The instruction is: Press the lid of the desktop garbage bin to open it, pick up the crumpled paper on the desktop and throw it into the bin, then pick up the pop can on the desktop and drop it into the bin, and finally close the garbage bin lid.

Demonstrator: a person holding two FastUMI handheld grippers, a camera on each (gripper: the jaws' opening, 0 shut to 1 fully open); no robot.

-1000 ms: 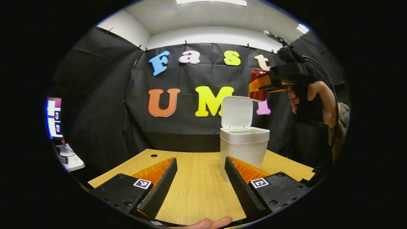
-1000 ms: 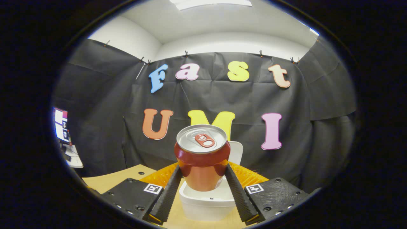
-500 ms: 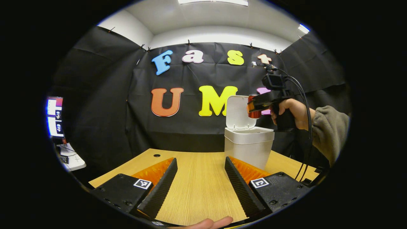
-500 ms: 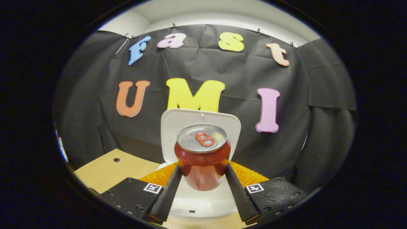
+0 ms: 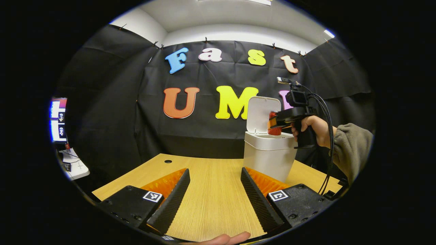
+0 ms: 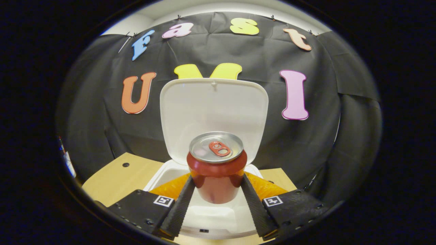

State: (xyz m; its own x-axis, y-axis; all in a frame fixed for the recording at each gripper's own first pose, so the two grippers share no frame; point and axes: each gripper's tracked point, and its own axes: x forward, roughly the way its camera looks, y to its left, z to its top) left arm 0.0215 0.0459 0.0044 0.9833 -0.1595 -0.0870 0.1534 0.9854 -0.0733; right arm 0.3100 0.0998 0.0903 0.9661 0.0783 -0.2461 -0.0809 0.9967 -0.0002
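Note:
The white desktop bin (image 5: 269, 154) stands on the wooden table with its lid (image 5: 262, 114) swung up. In the right gripper view the lid (image 6: 213, 115) rises just ahead and the bin's open mouth (image 6: 163, 175) lies below. My right gripper (image 6: 216, 197) is shut on the upright red pop can (image 6: 217, 166), holding it over the opening. In the left gripper view that gripper (image 5: 274, 123) holds the can (image 5: 272, 123) just above the bin's rim. My left gripper (image 5: 213, 194) is open and low over the table, with nothing between its fingers.
The wooden table (image 5: 211, 190) runs forward with a small cable hole (image 5: 168, 161) at its far left. A screen (image 5: 58, 119) and a white stand sit off the left edge. A sleeved hand (image 5: 327, 131) holds the right gripper, cables trailing down.
The right gripper has carried the can forward and down, from high on the right to just over the open bin. The left gripper has stayed open, hardly moving.

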